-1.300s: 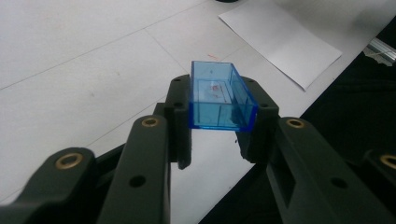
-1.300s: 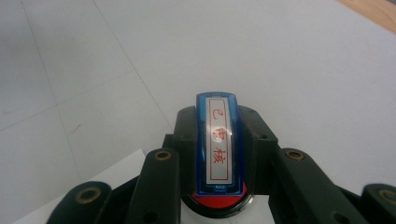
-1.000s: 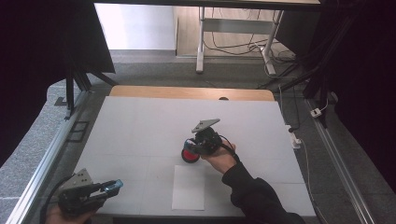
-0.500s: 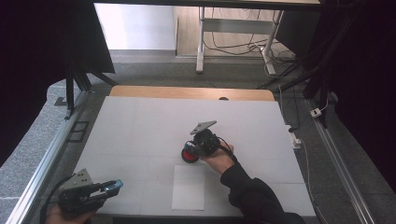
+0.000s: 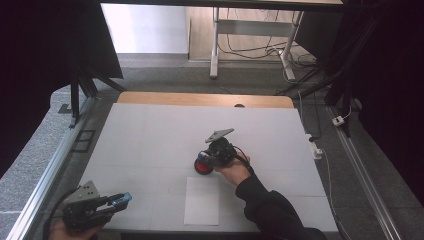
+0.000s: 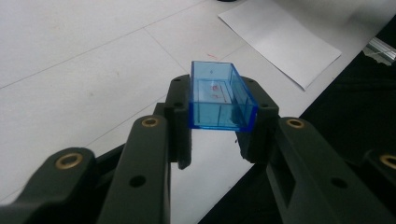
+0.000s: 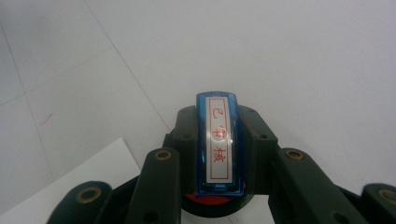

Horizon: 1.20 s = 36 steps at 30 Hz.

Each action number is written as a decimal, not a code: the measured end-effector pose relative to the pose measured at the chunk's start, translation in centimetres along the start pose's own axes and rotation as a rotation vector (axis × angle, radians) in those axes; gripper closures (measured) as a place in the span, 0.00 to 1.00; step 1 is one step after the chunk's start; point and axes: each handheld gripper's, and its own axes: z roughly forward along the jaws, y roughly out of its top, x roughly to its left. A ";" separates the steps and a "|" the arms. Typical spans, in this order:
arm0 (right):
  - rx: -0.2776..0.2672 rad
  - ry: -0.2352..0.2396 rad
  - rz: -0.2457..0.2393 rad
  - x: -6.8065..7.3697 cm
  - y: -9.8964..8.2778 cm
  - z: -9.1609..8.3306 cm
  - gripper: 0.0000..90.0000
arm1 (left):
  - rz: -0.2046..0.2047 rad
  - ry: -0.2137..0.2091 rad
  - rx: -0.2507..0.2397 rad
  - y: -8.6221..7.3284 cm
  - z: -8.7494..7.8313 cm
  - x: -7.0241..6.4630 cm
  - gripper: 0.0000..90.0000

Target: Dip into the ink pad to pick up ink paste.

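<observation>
The left tongs [image 6: 219, 140] are clenched on a blue transparent cap [image 6: 219, 100], held above the near left edge of the white surface [image 5: 150, 140]. The right tongs [image 7: 219, 154] grasp a blue stamp [image 7: 218, 144] with a red-lettered label, positioned over a red ink pad [image 5: 201, 166] just beyond the white paper sheet [image 5: 202, 201].

Shiny plastic, flat paper

The blue cap [image 6: 219, 95] is clear, glossy plastic. The stamp [image 7: 218, 144] has a smooth white label. The paper sheet [image 5: 202, 201] and table [image 5: 150, 135] look matt.
</observation>
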 end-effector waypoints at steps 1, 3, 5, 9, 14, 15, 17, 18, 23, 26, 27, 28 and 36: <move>0.003 -0.006 -0.007 0.1 0.0 0.0 0.79 | 0.000 0.000 0.000 0.0 0.0 0.0 0.76; 0.010 -0.016 -0.019 0.3 0.1 0.1 0.79 | 0.000 -0.001 0.000 0.0 0.0 0.0 0.76; 0.018 -0.035 -0.039 0.6 0.2 0.1 0.79 | 0.000 -0.001 0.000 0.0 0.0 0.0 0.76; 0.031 -0.074 -0.100 1.4 0.4 0.2 0.79 | -0.001 -0.001 0.000 0.0 0.0 0.0 0.76; 0.038 -0.096 -0.125 1.9 0.5 0.2 0.79 | 0.001 -0.002 0.002 0.0 0.0 0.0 0.76; 0.034 -0.087 -0.111 1.7 0.4 0.2 0.79 | 0.001 -0.002 0.001 0.0 0.0 0.0 0.76; 0.025 -0.070 -0.082 1.4 0.3 0.2 0.79 | 0.001 -0.002 0.002 0.0 0.0 0.0 0.76; 0.022 -0.068 -0.074 1.3 0.3 0.2 0.79 | 0.000 -0.002 0.002 0.0 0.0 0.0 0.76; 0.005 -0.036 -0.035 0.7 0.1 0.1 0.79 | 0.001 -0.003 0.001 0.0 0.0 0.0 0.76; -0.003 -0.020 -0.005 0.3 -0.1 0.1 0.79 | 0.001 -0.003 0.002 0.0 0.0 0.0 0.76; -0.006 -0.016 -0.003 0.3 -0.1 0.1 0.79 | 0.001 -0.003 0.001 0.0 0.0 0.0 0.76; -0.003 -0.019 -0.006 0.3 -0.1 0.1 0.79 | 0.001 -0.003 0.001 0.0 0.0 0.0 0.76; 0.003 -0.007 -0.013 0.2 0.1 0.0 0.79 | -0.004 -0.006 0.000 0.0 0.0 0.1 0.76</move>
